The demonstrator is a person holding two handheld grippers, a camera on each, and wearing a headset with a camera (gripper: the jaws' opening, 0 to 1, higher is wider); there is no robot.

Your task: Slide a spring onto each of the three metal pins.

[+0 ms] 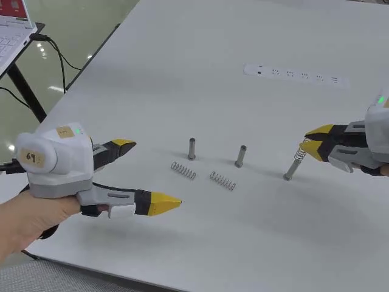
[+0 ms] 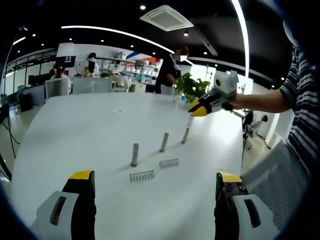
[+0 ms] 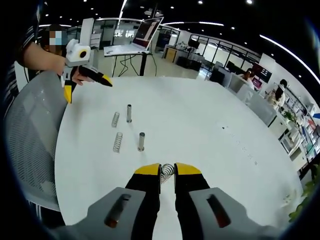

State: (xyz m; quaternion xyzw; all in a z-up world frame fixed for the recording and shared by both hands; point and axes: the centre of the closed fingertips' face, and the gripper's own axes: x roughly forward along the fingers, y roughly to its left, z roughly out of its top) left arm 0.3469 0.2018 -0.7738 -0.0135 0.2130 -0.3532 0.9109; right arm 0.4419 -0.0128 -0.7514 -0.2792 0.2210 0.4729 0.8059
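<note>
Right hand-held gripper [image 3: 167, 170] clenched on one spring [image 1: 300, 152], held at the top of the leaning pin [image 1: 290, 170]. Left hand-held gripper [image 1: 148, 173] released, empty. Two loose springs [image 1: 183, 170] lie on the counter [image 1: 182, 73] near two bare pins [image 1: 192, 149]. Springs judged light and squashy: pinch mid-coil, gently.

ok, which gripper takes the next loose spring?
Left, probably: the left gripper is open, empty and nearer the loose springs; the right gripper is shut on a spring at the far-right pin.
</note>
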